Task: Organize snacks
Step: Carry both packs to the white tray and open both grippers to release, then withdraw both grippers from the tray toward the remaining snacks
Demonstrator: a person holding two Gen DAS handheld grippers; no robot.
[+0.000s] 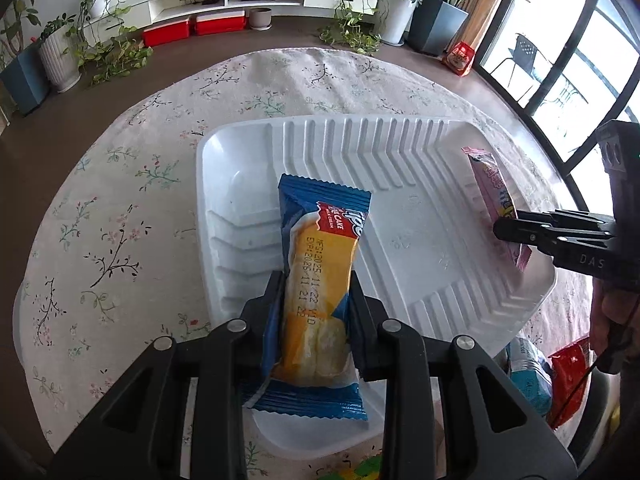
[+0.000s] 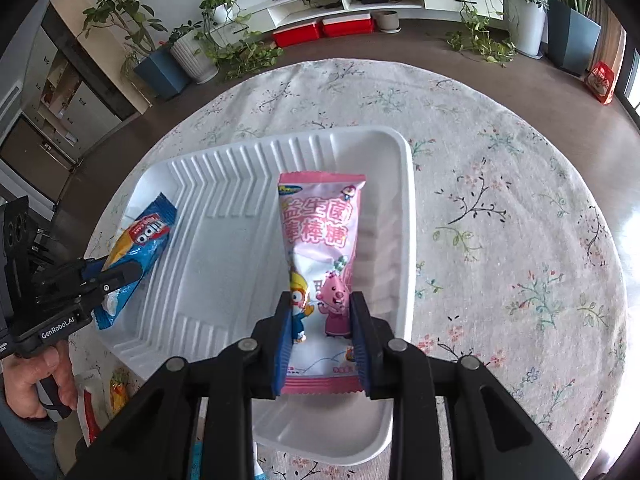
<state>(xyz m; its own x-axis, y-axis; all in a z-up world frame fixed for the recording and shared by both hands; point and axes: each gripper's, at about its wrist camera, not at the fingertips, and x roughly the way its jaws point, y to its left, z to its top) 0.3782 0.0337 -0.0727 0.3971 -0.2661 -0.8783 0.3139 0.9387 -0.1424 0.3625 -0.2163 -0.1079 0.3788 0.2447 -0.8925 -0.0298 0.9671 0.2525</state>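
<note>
A white ribbed tray [image 1: 400,152] lies on the round table. My left gripper [image 1: 316,280] is shut on a blue and yellow cake packet [image 1: 320,240], held lengthwise over the tray's left part. My right gripper [image 2: 320,300] is shut on a pink cartoon lollipop packet [image 2: 320,224] over the right side of the tray [image 2: 224,240]. Each gripper shows in the other's view: the right gripper [image 1: 504,230] with the pink packet [image 1: 490,188], and the left gripper [image 2: 124,274] with the blue packet [image 2: 148,232]. Both packets hang low; whether they touch the tray I cannot tell.
A floral tablecloth [image 1: 120,220] covers the table. Loose snacks lie by the tray's near edge: a light blue packet [image 1: 528,376] and a red packet [image 1: 570,376]. A person's hand [image 2: 28,384] grips the left handle. Potted plants and red boxes [image 1: 192,28] stand on the floor beyond.
</note>
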